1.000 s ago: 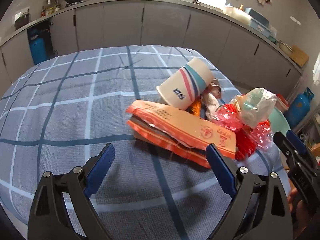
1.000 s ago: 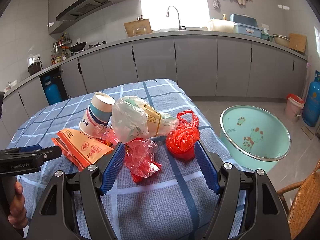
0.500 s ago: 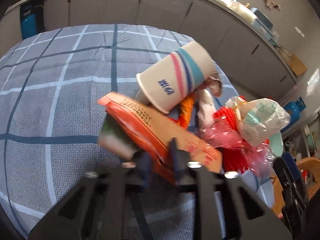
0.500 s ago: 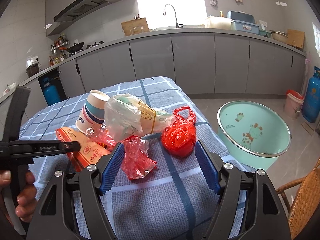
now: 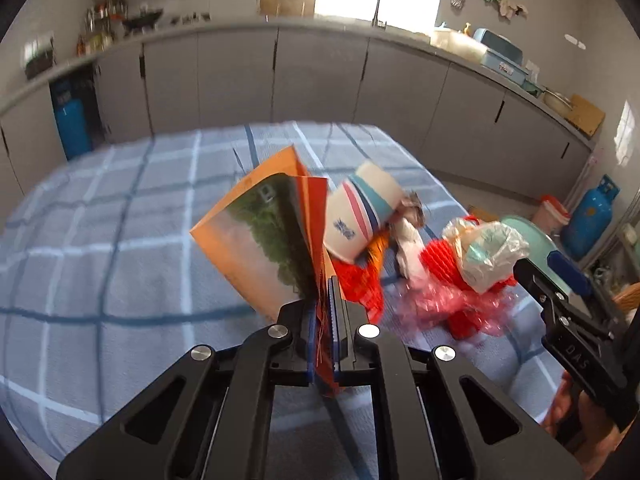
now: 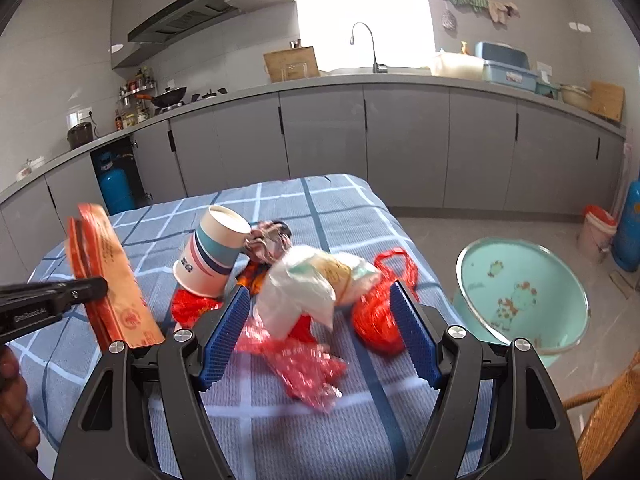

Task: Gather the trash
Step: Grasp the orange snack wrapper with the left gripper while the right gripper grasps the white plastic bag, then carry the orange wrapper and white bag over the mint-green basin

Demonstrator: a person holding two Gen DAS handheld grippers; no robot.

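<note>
Now left tongs [image 5: 325, 320] clamp the orange packet [image 5: 264, 236] upright, long axis near vertical; right tongs [image 6: 320, 332] gape.

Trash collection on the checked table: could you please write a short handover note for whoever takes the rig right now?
Left gripper: jaws shut on the orange paper packet, lifted off the checked tablecloth and tilted up.
Right gripper: jaws open, empty, hovering at the pile.
On the table: striped paper cup on its side, white plastic bag, red plastic bag, pink crumpled wrapper, other scraps behind the cup.
Green basin stands on the floor past the table's right edge; it looks the likely place for the trash.
Done: packet picked up. Left: drop it off, then collect everything else.
</note>
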